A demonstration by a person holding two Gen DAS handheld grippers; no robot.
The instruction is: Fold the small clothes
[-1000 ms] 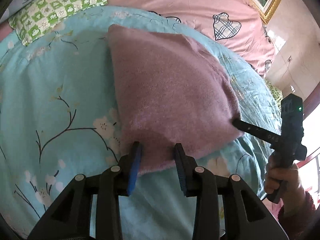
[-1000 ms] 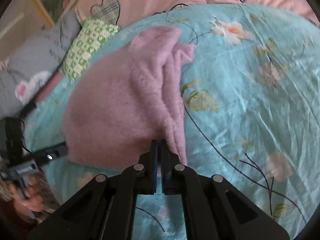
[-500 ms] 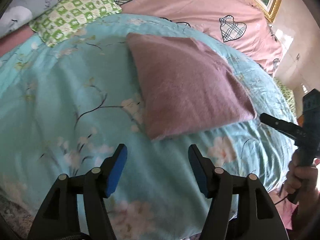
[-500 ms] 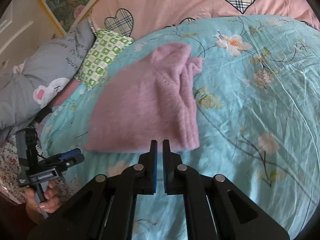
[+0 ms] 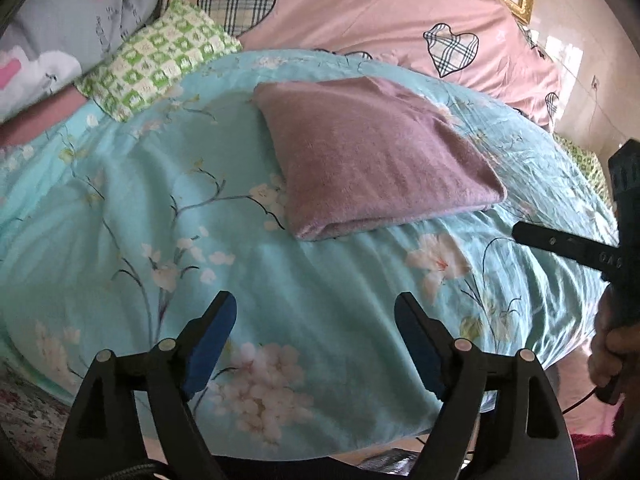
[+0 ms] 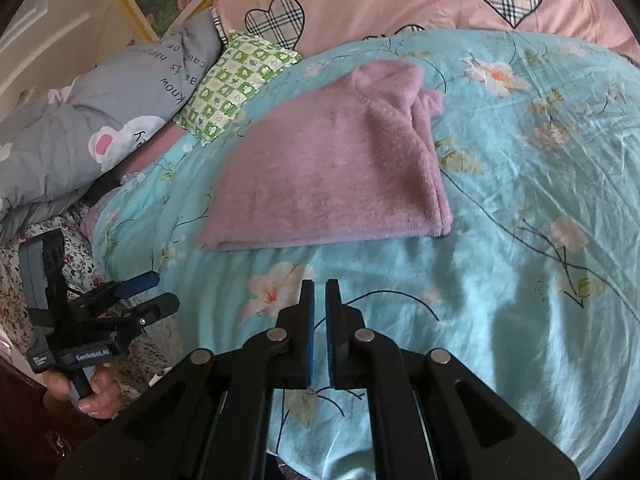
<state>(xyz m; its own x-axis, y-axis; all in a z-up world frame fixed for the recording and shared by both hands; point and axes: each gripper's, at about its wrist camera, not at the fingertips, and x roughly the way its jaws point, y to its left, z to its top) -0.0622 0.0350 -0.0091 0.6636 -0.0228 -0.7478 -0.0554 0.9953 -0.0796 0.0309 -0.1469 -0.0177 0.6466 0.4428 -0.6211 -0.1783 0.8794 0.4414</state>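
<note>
The purple fuzzy top (image 5: 372, 160) lies folded on the blue flower blanket (image 5: 280, 280), in the middle of the bed, and nothing is touching it. Your left tongs (image 5: 316, 312) are opening wide with nothing between them, only blanket below. Your right tongs (image 6: 320, 292) are pressed almost together and hold nothing too. Both sit near the front edge of the top but not on it.

Here is what could go wrong, I think. The top is soft and thick, so the fold may puff up and slide open by itself. On its right side, in the right tongs' view, some loose bits (image 6: 430, 100) stick out near the far end. If you grab there, you may pull the whole fold apart. If you reach in low, your tongs may pinch the blanket as well and drag everything. The green checked pillow (image 6: 236, 84) lies near the far corner, so a big swing could bump it.
</note>
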